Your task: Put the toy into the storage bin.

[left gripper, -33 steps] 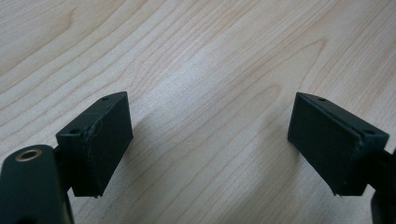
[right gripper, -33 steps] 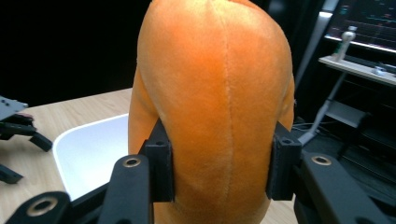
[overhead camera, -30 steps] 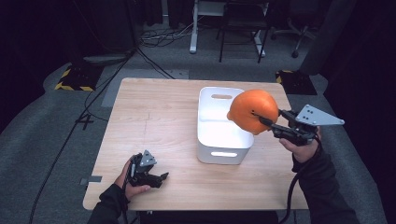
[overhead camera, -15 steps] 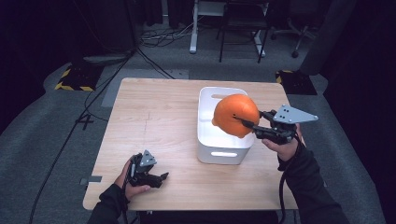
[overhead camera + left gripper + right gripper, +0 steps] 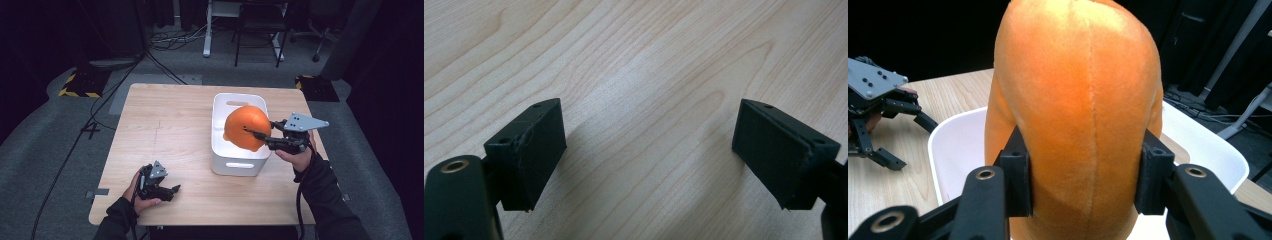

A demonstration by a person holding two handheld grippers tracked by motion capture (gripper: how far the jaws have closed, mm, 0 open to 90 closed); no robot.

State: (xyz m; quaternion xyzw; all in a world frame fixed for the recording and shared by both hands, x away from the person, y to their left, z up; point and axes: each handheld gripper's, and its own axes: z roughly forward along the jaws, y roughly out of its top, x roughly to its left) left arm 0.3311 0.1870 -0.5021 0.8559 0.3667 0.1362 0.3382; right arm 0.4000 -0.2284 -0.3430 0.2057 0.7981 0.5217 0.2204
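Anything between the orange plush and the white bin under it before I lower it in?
Nothing visible. The orange plush, clamped in the right gripper, hangs over the open white bin, whose visible inside looks bare. The left gripper rests open at the table's near edge.

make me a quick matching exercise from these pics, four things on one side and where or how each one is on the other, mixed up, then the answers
Things:
1. orange plush toy
2. white bin
3. left gripper
4. right gripper

States:
A. open, low over the bare wood near the table's front edge
B. stands on the table, right of its middle
C. held above the bin
D. shut on the toy

Pairs: 1-C, 2-B, 3-A, 4-D
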